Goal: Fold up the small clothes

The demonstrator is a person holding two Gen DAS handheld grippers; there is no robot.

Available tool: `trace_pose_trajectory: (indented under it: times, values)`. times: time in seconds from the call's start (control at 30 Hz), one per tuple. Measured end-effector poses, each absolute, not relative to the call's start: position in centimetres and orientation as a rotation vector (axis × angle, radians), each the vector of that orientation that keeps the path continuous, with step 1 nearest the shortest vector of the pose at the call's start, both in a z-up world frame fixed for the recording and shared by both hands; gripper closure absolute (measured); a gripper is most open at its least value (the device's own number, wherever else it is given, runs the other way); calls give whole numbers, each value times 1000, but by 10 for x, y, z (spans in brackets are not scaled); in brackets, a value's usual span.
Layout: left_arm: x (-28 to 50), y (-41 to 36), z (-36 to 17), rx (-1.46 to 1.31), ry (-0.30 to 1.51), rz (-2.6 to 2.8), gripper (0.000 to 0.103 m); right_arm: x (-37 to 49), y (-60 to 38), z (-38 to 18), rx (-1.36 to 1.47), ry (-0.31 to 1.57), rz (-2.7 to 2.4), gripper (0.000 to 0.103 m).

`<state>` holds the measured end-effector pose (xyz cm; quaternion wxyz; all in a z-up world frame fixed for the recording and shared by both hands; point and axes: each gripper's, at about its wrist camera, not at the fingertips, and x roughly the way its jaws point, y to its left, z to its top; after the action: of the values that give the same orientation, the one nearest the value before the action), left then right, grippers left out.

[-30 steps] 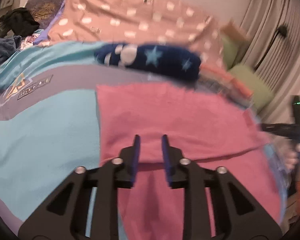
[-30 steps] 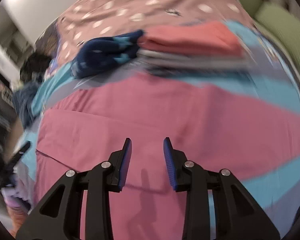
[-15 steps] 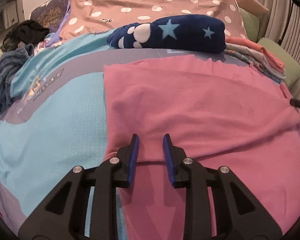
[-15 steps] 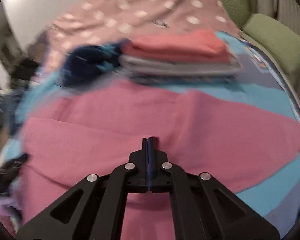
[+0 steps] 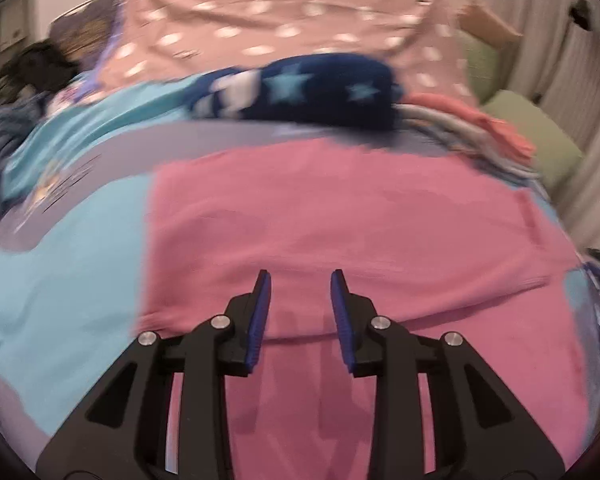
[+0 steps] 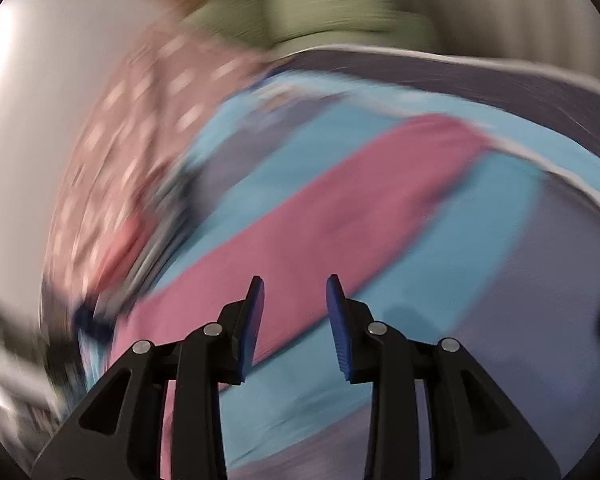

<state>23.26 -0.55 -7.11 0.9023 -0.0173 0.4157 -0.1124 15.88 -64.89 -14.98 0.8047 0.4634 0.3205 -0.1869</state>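
Pink garment (image 5: 340, 232): spread flat on the bed cover (image 5: 60, 280). One fold is seen across it; the folded edge is seen just ahead of the left gripper's fingertips, with a single layer nearer the camera. In the right wrist view the garment (image 6: 320, 220) is seen as a blurred diagonal band.

Left gripper (image 5: 299, 280): held low over the near part of the pink garment. Its jaws have just been opening and are now spread apart. Nothing is pinched; only the flat cloth is seen through the gap.

Right gripper (image 6: 295, 284): placed at the pink garment's edge, where pink meets the blue cover. Its jaws have just been opening and stand apart. No cloth is gripped. This view is heavily blurred, so finer contact cannot be told.

Navy star blanket (image 5: 320, 88): laid behind the pink garment, at its far edge.

Folded stack (image 5: 480, 128): placed behind the pink garment to the right, beside the navy blanket. Several finished pieces are judged to be in it.

Spotted pillow (image 5: 280, 20): set behind the navy blanket.

Unfolded pile (image 5: 4, 128): dark clothes are seen far left of the pink garment.

Progress: a first fold is judged done and released on the pink garment.

Remaining: at least one further fold is judged needed, then transfer to the stack. The dark pile is judged not yet handled.
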Motion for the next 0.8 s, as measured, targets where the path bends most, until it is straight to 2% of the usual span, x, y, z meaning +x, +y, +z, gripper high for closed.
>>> trace_pose_trajectory:
  times: [0.07,0.13,0.17,0.27,0.43,0.47,0.53,0.6,0.67,0.8]
  values:
    - [237,-32,-68,-22,863,-303,67,150,-682,-170,1098,662,-441,70]
    - [247,-63,-69,-39,880,-390,66,150,-699,-186,1173,650,-439,65]
    - [250,-73,-70,-49,885,-418,66,152,-702,-192,1199,642,-433,59]
    - [262,-112,-77,-83,906,-527,66,161,-710,-202,1238,601,-399,54]
    - [267,-182,-98,-33,967,-696,66,176,-721,-207,1236,547,-460,54]
    - [265,-190,-104,-20,973,-704,65,169,-724,-209,1249,536,-468,56]
    - [260,-202,-113,39,959,-696,64,169,-730,-212,1254,535,-502,69]
    - [263,-200,-114,10,962,-712,64,172,-734,-214,1233,554,-513,93]
    - [266,-189,-116,-54,970,-739,64,174,-735,-214,1260,545,-486,98]
    - [267,-180,-121,-131,963,-769,64,183,-711,-180,1252,458,-313,99]
